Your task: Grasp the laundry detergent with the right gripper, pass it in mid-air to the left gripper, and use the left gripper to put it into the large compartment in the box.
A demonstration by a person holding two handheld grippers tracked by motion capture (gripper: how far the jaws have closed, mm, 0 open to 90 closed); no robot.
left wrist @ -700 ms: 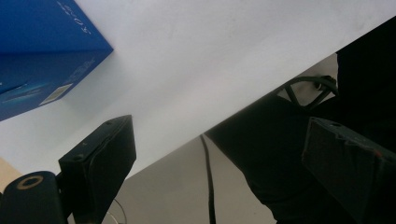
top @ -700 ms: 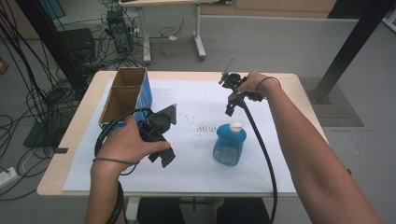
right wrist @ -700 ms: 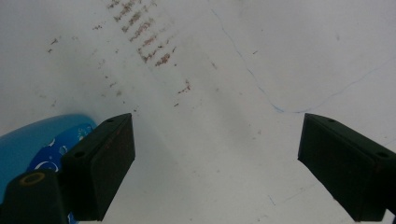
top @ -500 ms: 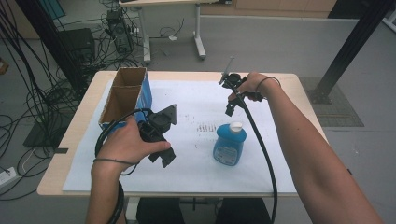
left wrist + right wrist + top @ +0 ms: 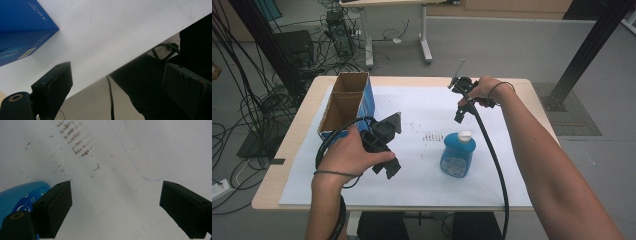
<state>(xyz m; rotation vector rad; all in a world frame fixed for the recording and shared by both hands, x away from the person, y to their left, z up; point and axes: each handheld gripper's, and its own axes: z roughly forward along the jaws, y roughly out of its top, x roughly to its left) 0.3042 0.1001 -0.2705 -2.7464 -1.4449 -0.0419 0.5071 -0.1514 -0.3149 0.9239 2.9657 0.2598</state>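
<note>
Currently both grippers idle, nothing held. My left gripper (image 5: 384,142) hangs low by the near table edge just beside the box (image 5: 346,102), jaws spread wide. Right gripper (image 5: 460,106) sits above the paper (image 5: 422,110) beyond the bottle (image 5: 458,154), jaws also spread, probably staging a reach. Bottle stands upright mid-table, long axis vertical, white cap up. Box mouth opens upward, so likely the drop spot.

The blue box (image 5: 22,32) is carrying white print and a small label, but nothing is showing clearly enough to read.
</note>
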